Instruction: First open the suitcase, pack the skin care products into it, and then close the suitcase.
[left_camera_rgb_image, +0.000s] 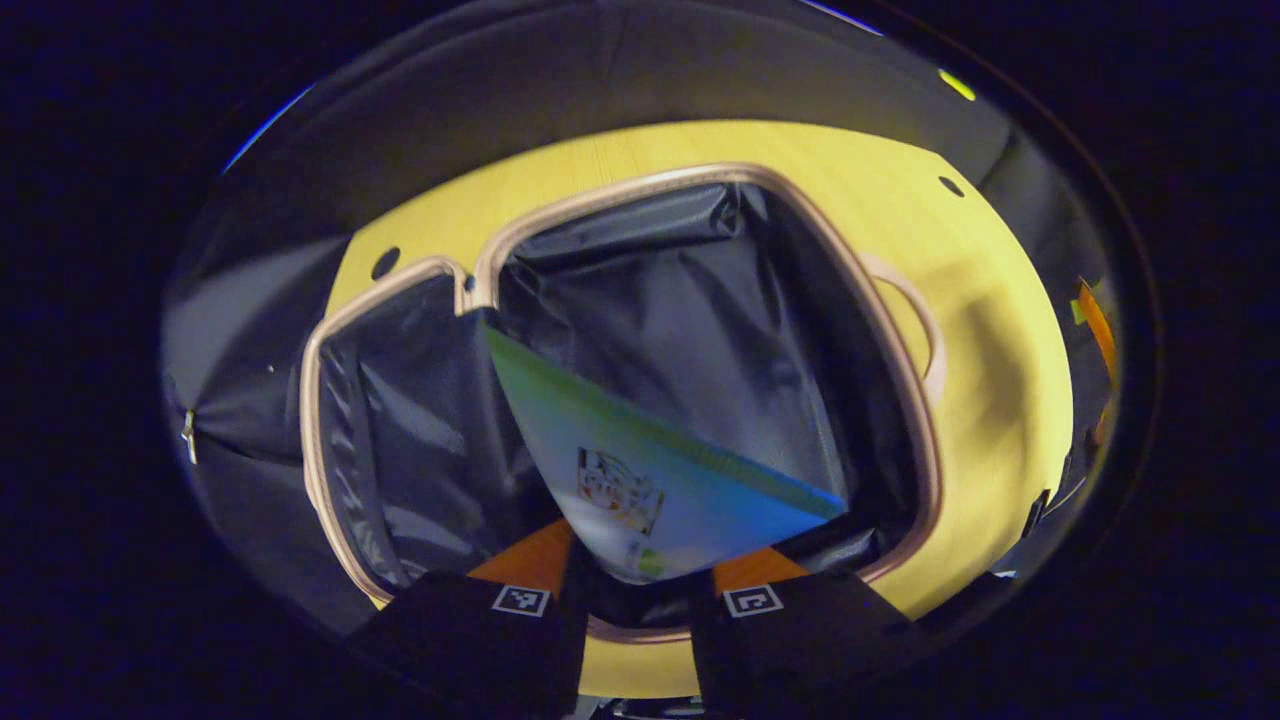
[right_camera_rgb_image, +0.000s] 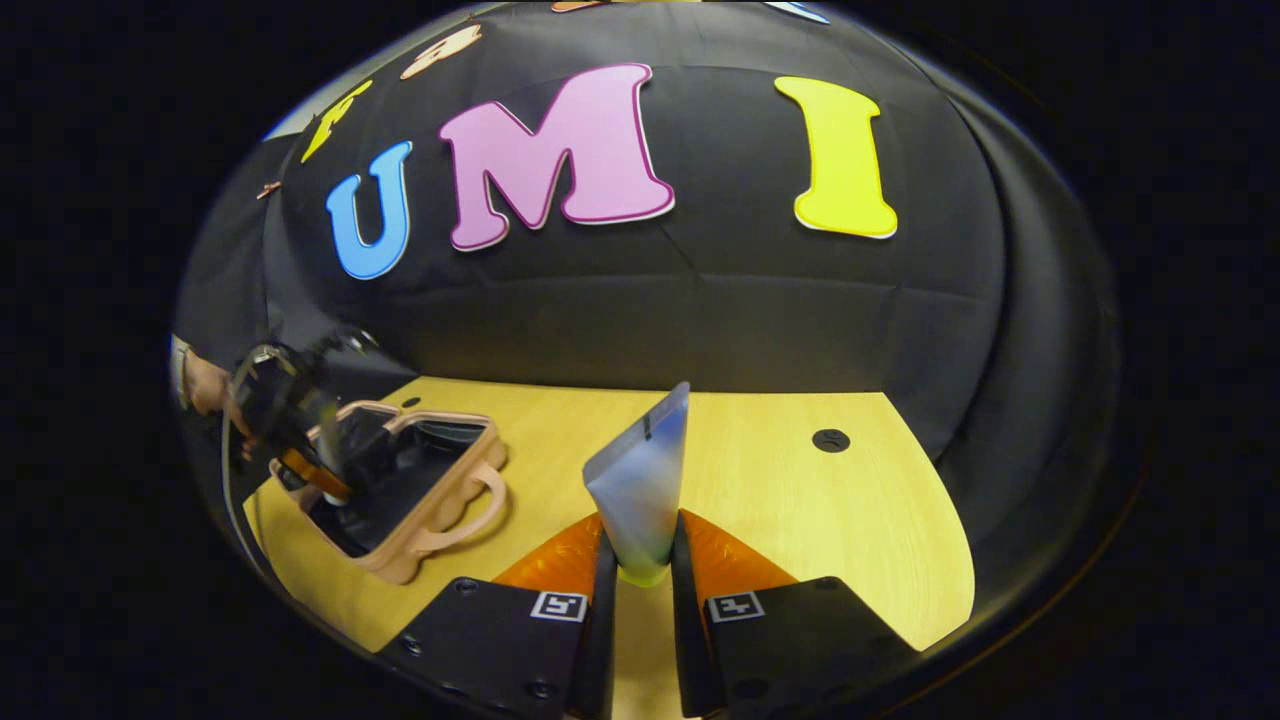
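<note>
In the left gripper view, the pink suitcase (left_camera_rgb_image: 905, 400) lies open on the yellow table, its dark lining showing. My left gripper (left_camera_rgb_image: 640, 585) is shut on a blue-and-green skin care tube (left_camera_rgb_image: 650, 460), held over the suitcase's right half. In the right gripper view, my right gripper (right_camera_rgb_image: 640, 560) is shut on a second tube (right_camera_rgb_image: 645, 480), pale blue with its flat crimped end up, held above the table. Far to the left in that view sits the open suitcase (right_camera_rgb_image: 440, 510), with the other gripper (right_camera_rgb_image: 290, 420) reaching into it and a hand behind it.
The yellow wooden table (right_camera_rgb_image: 800, 500) has small round holes (right_camera_rgb_image: 830, 439) near its back edge. Black cloth walls close in behind and beside the table. Bare table surface lies right of the suitcase in the right gripper view.
</note>
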